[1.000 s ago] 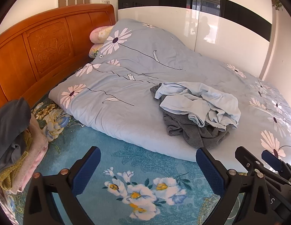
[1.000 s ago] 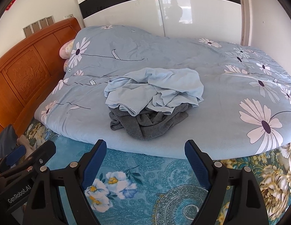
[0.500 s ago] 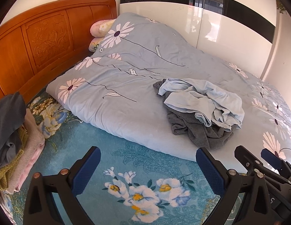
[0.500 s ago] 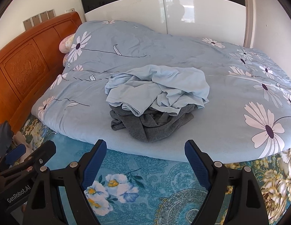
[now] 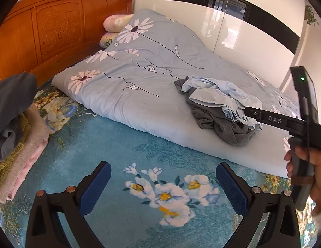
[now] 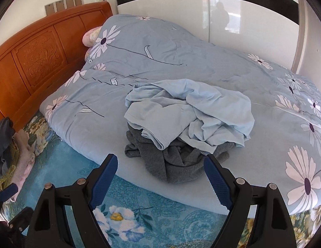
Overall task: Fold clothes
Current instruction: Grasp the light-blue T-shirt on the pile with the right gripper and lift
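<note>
A crumpled light blue garment lies on top of a crumpled grey garment near the front edge of the blue flowered quilt. The pile also shows in the left wrist view, the light blue garment over the grey garment. My right gripper is open and empty, just in front of the pile, above the quilt's edge. My left gripper is open and empty over the teal flowered sheet, well left of the pile. The right gripper's body and the hand holding it show at the right of the left wrist view.
A stack of folded clothes sits at the left on the sheet, also in the right wrist view. An orange wooden headboard stands at the left, pillows beside it. A glossy white wardrobe is behind the bed.
My right gripper has moved forward toward the clothes pile, which now looms larger. My left gripper has stayed back and turned a little; the right gripper's body now shows beside it.
</note>
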The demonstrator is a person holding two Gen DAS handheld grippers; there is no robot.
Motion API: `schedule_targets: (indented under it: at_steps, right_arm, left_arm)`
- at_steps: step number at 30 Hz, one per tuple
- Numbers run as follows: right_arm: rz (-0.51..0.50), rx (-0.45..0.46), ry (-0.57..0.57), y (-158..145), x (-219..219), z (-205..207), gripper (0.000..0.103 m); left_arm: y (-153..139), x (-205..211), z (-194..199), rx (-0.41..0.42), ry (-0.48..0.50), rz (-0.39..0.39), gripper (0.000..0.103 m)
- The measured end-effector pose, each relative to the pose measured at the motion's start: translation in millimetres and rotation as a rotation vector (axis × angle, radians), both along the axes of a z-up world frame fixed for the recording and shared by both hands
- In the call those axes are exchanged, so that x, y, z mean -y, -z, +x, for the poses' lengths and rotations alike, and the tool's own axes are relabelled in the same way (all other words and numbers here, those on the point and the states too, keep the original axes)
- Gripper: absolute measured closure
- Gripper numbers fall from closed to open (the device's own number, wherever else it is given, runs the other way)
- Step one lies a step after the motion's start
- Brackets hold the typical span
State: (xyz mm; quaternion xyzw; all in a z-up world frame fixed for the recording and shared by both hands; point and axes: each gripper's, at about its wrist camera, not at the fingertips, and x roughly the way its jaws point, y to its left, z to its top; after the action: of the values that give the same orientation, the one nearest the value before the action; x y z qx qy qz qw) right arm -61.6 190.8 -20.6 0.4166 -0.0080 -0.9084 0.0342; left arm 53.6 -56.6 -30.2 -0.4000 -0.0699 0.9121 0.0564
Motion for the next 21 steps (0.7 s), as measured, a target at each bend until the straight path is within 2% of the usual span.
schedule_targets:
  at_steps: [4, 6, 10, 11, 13, 15, 18, 21]
  right_arm:
    - [0.098, 0.048, -0.041, 17.8, 24.5, -39.1, 0.019]
    - [0.17, 0.075, -0.049, 28.7, 37.9, -56.8, 0.034]
    - [0.224, 0.131, 0.002, 46.1, 47.4, -86.9, 0.048]
    - [0.224, 0.147, 0.028, 49.1, 45.4, -92.8, 0.056]
    - [0.185, 0.17, 0.07, 51.6, 39.6, -100.3, 0.064]
    - [0.164, 0.181, 0.102, 50.6, 35.9, -102.0, 0.082]
    - [0.131, 0.134, 0.143, 34.0, 26.5, -94.6, 0.088]
    - [0.092, 0.081, 0.16, 6.6, 9.6, -83.0, 0.09]
  left_arm:
    - [2.7, 15.4, 19.8, -0.041, -0.013, -0.019, 0.0]
    - [0.9, 22.5, 26.6, -0.053, 0.002, -0.016, 0.0]
    - [-2.9, 24.1, 35.6, -0.077, 0.039, -0.028, 0.0]
    - [-3.4, 25.3, 37.7, -0.081, 0.044, -0.029, 0.0]
    - [-1.7, 28.5, 39.7, -0.057, 0.054, -0.03, 0.0]
    - [2.7, 32.3, 39.3, -0.009, 0.042, -0.051, 0.0]
    - [8.1, 38.0, 43.1, 0.019, 0.011, -0.085, 0.0]
    - [3.5, 44.4, 50.9, 0.004, -0.017, -0.063, 0.0]
